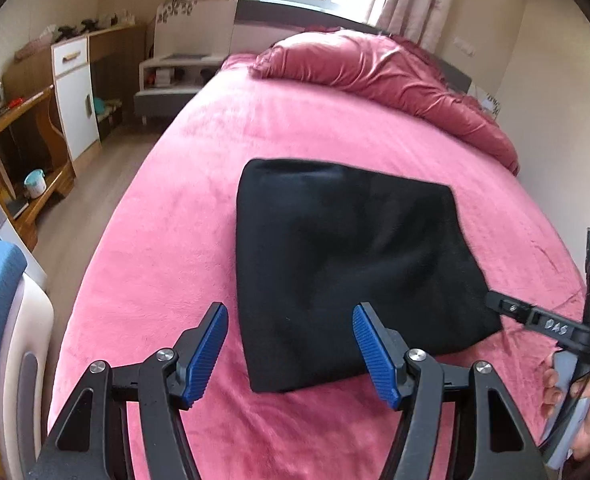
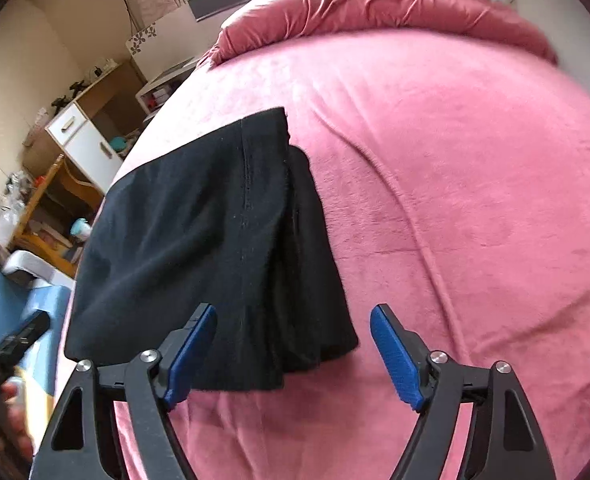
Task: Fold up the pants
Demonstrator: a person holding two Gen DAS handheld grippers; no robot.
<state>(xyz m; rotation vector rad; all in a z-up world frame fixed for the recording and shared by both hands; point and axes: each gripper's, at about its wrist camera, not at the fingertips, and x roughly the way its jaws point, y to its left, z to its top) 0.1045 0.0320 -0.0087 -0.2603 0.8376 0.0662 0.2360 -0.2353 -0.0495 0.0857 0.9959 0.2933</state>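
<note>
The black pants (image 1: 347,268) lie folded into a compact stack on the pink bed (image 1: 199,184), just ahead of both tools. The left hand-held gripper (image 1: 291,354) hangs above the stack's near edge with its blue pads spread and nothing between them. The right hand-held gripper (image 2: 295,354) is likewise released, its pads wide apart over the stack's near right corner, not touching the cloth. A crumpled pink duvet (image 1: 383,72) sits well beyond the pants, at the bed's far end.
</note>
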